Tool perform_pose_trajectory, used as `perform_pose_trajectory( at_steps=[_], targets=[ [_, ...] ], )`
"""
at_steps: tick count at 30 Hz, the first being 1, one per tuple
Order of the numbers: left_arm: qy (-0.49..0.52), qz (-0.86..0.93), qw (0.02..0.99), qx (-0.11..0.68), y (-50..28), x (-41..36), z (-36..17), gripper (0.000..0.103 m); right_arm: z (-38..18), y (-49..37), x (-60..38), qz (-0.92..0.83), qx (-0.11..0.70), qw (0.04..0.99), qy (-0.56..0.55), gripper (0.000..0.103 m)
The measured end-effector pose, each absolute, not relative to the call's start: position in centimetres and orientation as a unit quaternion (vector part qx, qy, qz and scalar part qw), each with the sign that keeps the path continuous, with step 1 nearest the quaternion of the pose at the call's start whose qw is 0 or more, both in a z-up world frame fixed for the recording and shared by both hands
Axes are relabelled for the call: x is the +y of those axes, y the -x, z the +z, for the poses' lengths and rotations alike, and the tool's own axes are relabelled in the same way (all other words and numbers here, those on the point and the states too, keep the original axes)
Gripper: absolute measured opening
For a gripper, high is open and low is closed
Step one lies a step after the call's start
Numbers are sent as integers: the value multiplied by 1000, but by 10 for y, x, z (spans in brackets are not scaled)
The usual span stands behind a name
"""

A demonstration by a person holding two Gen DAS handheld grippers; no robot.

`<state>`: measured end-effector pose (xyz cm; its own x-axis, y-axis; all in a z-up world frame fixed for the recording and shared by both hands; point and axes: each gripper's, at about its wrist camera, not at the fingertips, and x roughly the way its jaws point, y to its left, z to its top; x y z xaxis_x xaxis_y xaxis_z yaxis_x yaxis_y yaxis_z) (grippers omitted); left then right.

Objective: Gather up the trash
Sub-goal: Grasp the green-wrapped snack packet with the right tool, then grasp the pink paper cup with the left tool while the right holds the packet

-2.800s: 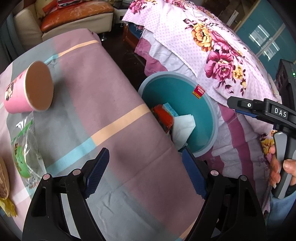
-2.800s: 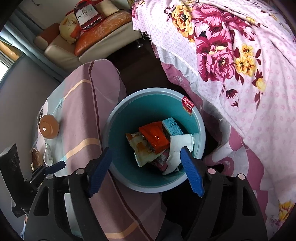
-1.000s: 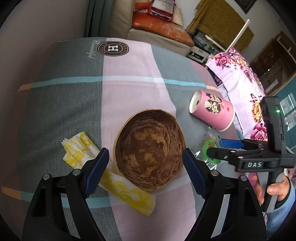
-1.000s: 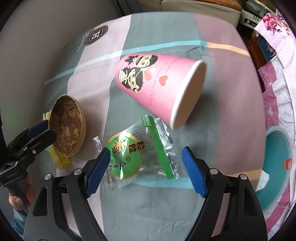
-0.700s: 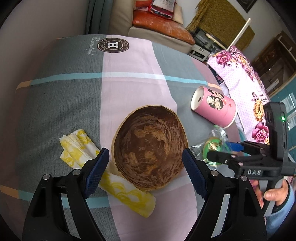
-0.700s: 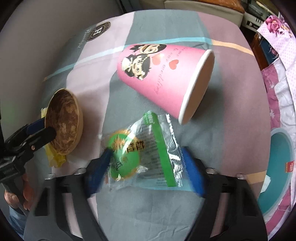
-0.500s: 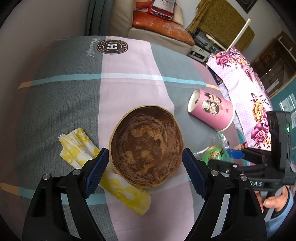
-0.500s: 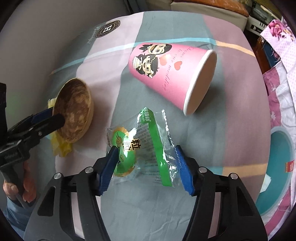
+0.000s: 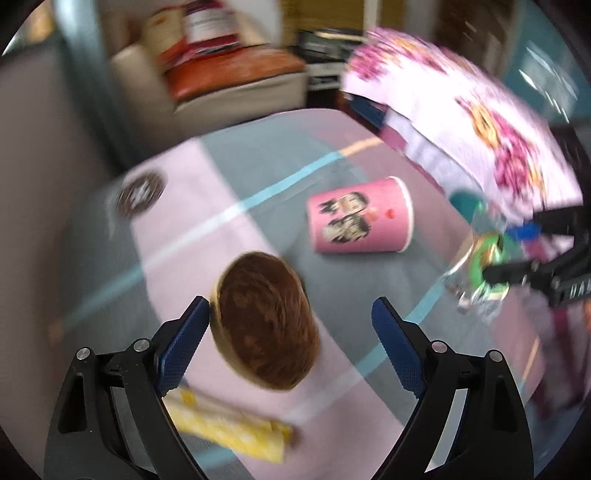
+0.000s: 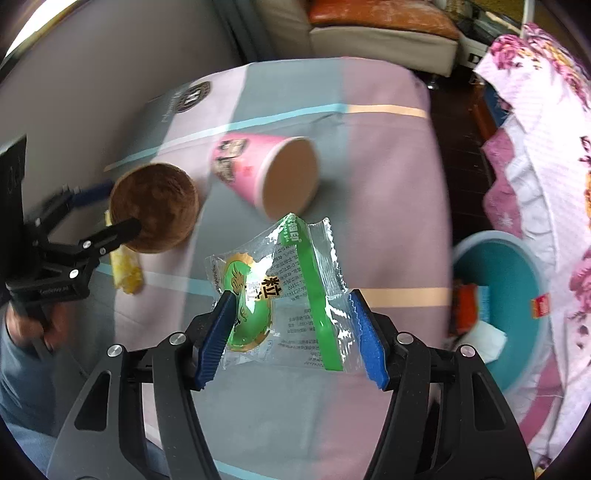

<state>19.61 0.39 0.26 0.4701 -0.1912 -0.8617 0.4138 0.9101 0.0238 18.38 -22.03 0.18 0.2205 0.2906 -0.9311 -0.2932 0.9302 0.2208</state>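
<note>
My right gripper (image 10: 293,334) is shut on a clear snack wrapper with green print (image 10: 280,291) and holds it above the table; it also shows in the left wrist view (image 9: 480,269). A teal trash bin (image 10: 517,295) with wrappers and tissue stands on the floor to the right. My left gripper (image 9: 291,350) is open and empty, its left pad beside a brown bowl (image 9: 264,325). A pink paper cup (image 9: 358,219) lies on its side beyond the bowl. A yellow napkin (image 9: 229,430) lies by the left fingers.
The table (image 10: 388,184) has a pink and grey striped cloth. A bed with a floral cover (image 10: 546,122) stands right of the bin. A sofa (image 10: 380,33) is behind the table. The left wrist view is blurred by motion.
My right gripper closed on the snack wrapper and lifted it off the table toward the bin side. My left gripper swung right; the bowl now sits by its left pad.
</note>
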Motion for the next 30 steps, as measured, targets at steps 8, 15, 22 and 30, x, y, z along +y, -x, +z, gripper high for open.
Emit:
perform_pose_trajectory(
  at_steps=[8,15,22,30],
  targets=[
    [-207,-239,817,482,-225,-22,-9,90,4,-195,-259,171,611,773,-7,60],
    [-148,-205,826,503,-234,13,-22,91,-5,-201,-259,185,615,766,-10,60],
    [-193,-220,824,485,-232,9,-7,91,-7,-205,-252,189,618,763,-2,60],
    [-241,-275,800,476,-245,-32,-16,91,-8,-212,-251,187,624,759,3,60]
  ],
)
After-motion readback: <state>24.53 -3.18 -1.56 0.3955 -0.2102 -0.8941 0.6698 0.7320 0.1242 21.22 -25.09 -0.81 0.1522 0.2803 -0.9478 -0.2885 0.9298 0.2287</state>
